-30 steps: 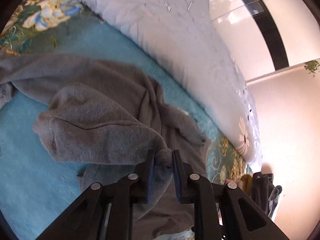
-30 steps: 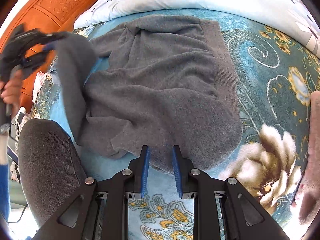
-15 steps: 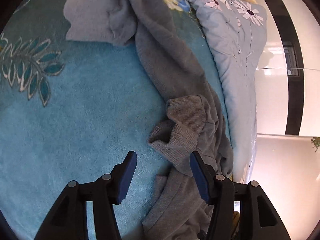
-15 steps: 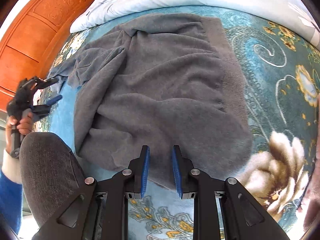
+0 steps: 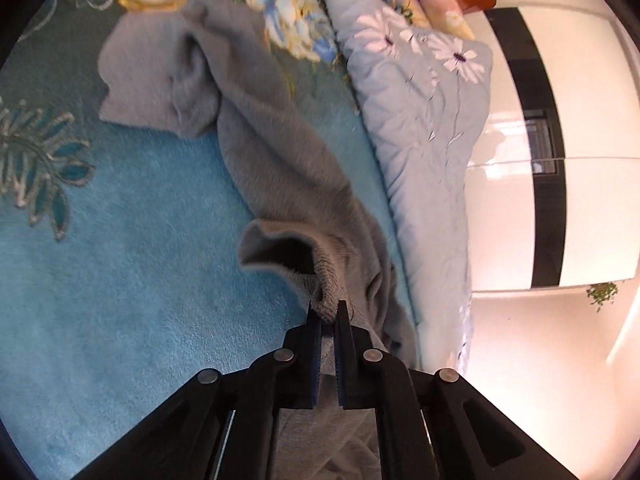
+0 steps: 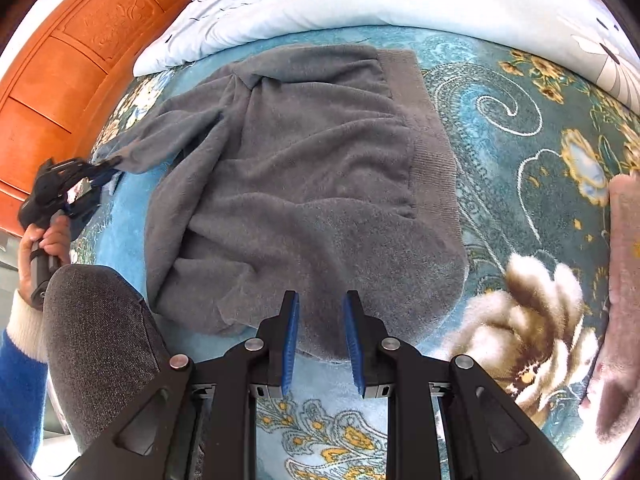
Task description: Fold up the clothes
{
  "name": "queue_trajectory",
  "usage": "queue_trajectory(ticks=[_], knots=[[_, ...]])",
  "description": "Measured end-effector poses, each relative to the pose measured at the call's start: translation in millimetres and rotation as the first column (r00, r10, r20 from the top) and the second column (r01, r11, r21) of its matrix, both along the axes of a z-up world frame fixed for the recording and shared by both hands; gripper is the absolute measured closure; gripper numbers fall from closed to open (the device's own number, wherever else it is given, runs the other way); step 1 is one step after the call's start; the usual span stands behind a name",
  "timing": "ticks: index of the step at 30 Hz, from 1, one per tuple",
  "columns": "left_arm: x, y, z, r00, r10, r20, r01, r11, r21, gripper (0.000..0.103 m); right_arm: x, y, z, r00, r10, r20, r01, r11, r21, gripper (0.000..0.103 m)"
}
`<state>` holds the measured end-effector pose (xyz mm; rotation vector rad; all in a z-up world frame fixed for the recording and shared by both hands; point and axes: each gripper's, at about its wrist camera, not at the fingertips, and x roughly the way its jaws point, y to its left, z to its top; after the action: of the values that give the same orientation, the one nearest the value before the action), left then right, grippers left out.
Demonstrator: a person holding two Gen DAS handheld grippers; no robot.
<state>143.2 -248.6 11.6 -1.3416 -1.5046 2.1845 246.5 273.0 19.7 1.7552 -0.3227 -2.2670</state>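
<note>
Left wrist view: the left claw [image 5: 327, 314] at lower centre is pinched tight on the ribbed cuff [image 5: 326, 280] of a grey sweater [image 5: 280, 160], whose sleeve runs from the claw toward the upper left of the frame across a teal blanket [image 5: 100, 280]. A pale blue quilt [image 5: 424, 140] lies along the right of the sleeve.

Right wrist view: the right claw [image 6: 319, 320] at lower centre stands narrowly parted with nothing between its pads, just at the sweater's [image 6: 304, 184] near edge. The sweater body lies spread on the blanket [image 6: 500, 128] in mid-frame, its ribbed hem [image 6: 432, 136] toward the right. At the left edge a hand [image 6: 44, 244] holds the left claw [image 6: 102, 176], closed on the end of the stretched-out sleeve. A knee [image 6: 96, 340] in dark fabric fills the lower left; an orange headboard [image 6: 60, 64] occupies the upper left.
</note>
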Motion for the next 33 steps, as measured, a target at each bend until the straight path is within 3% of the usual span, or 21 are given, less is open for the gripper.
queue_trajectory(ticks=[5,11,16,20,28,31,33], knots=[[67,-83,73,0.978,0.147,-0.151,-0.165,0.980,-0.109,0.098,5,-1,6,0.999,0.012,-0.035,-0.013,0.999,-0.032,0.080],[169,-201,127,0.914,0.344,-0.216,-0.397,0.867,-0.300,0.098,8,-4,0,0.999,0.018,-0.035,-0.020,0.998,-0.059,0.080],[167,-236,91,0.911,0.403,-0.086,-0.406,0.844,-0.350,0.098,12,1,-4,1.000,-0.007,-0.017,0.006,0.997,-0.079,0.080],[122,-232,73,0.920,0.392,-0.014,-0.357,0.822,-0.444,0.098,18,13,-1,0.999,-0.029,-0.018,0.028,0.998,-0.062,0.080],[103,-227,38,0.927,0.364,0.089,-0.287,0.844,-0.453,0.095,25,36,3,0.995,-0.103,0.001,0.103,0.995,-0.011,0.080],[97,-225,24,0.927,0.352,0.128,-0.260,0.852,-0.454,0.088,25,29,-1,0.996,-0.093,0.009,0.093,0.996,-0.012,0.080],[92,-224,15,0.927,0.343,0.154,-0.242,0.857,-0.454,0.068,26,24,-4,0.997,-0.082,0.013,0.083,0.996,-0.015,0.080]])
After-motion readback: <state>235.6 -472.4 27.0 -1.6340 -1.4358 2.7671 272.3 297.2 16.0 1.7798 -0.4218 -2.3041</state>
